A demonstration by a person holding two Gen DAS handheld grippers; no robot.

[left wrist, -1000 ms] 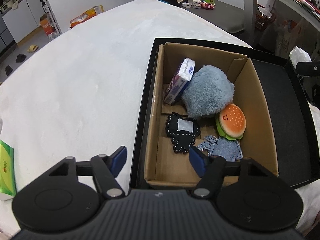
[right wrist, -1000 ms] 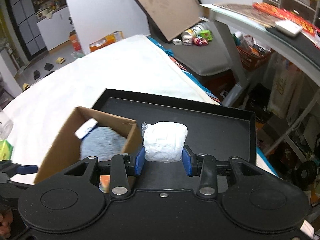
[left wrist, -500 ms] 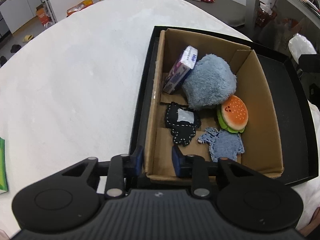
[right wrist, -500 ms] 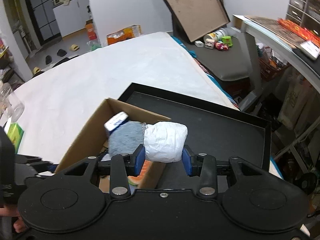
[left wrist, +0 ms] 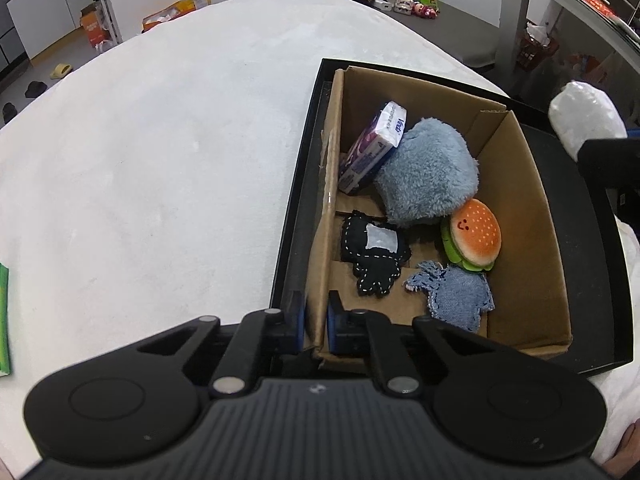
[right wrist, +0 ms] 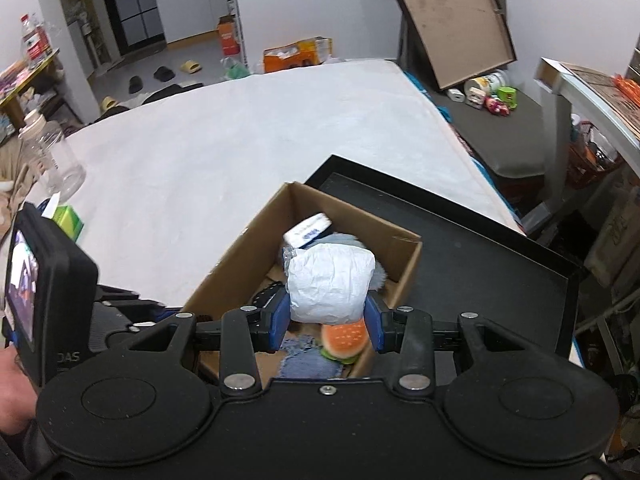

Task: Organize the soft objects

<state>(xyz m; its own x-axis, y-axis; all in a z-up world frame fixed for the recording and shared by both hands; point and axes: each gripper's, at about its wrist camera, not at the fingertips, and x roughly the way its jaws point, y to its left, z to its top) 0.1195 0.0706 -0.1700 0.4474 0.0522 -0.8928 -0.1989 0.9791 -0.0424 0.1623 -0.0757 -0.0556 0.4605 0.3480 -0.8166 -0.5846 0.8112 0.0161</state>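
Note:
A cardboard box (left wrist: 524, 216) sits in a black tray (left wrist: 600, 280). It holds a tissue pack (left wrist: 374, 146), a blue plush (left wrist: 426, 172), a burger toy (left wrist: 474, 234), a black felt piece (left wrist: 374, 252) and a denim piece (left wrist: 456, 292). My left gripper (left wrist: 316, 318) is shut on the box's near left wall. My right gripper (right wrist: 328, 318) is shut on a white wrapped soft pack (right wrist: 330, 282) and holds it above the box (right wrist: 236, 264). The pack also shows at the right edge of the left wrist view (left wrist: 584, 114).
The tray (right wrist: 500, 240) lies on a white table (left wrist: 160, 160). A green pack (left wrist: 3, 316) lies at the table's left edge. A clear plastic bottle (right wrist: 52, 156) and a green box (right wrist: 68, 220) stand at the far left. Shelves and clutter stand to the right.
My left gripper has closed on the box's left wall. My right gripper has carried the white pack from over the tray to over the box.

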